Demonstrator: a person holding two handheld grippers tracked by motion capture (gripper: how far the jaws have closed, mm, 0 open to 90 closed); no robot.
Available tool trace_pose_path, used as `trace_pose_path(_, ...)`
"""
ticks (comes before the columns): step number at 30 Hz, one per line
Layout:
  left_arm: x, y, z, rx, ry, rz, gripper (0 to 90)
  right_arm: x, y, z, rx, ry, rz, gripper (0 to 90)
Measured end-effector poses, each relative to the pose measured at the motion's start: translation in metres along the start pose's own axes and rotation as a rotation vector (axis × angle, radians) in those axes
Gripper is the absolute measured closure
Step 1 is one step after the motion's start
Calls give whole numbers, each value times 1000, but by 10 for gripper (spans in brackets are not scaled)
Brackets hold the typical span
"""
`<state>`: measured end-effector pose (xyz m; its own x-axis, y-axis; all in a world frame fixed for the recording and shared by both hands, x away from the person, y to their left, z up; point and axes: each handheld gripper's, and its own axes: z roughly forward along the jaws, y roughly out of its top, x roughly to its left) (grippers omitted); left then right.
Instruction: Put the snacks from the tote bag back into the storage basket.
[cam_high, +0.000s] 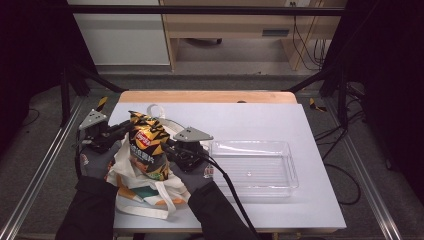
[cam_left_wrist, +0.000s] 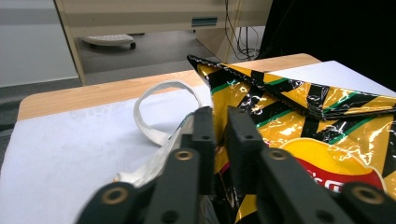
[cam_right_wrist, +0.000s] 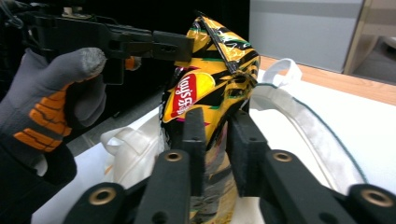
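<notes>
1. The chip bag (cam_high: 147, 145) stands upright in the tote (cam_high: 145, 192) at the table's (cam_high: 280, 117) near-left, long axis vertical, between both grippers.
2. Left gripper (cam_left_wrist: 219, 133) is closed on the bag's upper edge.
3. Right gripper (cam_right_wrist: 217, 135) is clamped on its side lower down.
4. The bag is glossy yellow with black stripes, crinkled.
5. The clear tray (cam_high: 255, 167) lies just right.

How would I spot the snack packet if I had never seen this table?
Start at the white table and look to its left half, where a cream cloth bag lies crumpled. The chip bag stands out of it, pinched between both grippers; it alone is glossy yellow with black stripes and a red logo.
</notes>
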<state>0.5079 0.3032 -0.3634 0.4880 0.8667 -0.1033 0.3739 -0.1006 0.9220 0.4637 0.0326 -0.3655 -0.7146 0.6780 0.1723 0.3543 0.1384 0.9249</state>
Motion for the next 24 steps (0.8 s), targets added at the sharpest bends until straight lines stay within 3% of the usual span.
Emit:
trace_pose_path(7,-5,0,-3,-3,24,26,900,1,0,1,3,10,0,863)
trace_pose_path(14,-15,3,-25,-32,-11,16,900,-7,7,-13,-28,-6,16,897)
trace_pose_path(19,-28,-4,-42,-29,12,23,900,-14,9,-17,-17,-7,29,900)
trace_pose_path(24,-29,-16,-45,-4,33,28,900,-14,5,-9,0,-23,22,898)
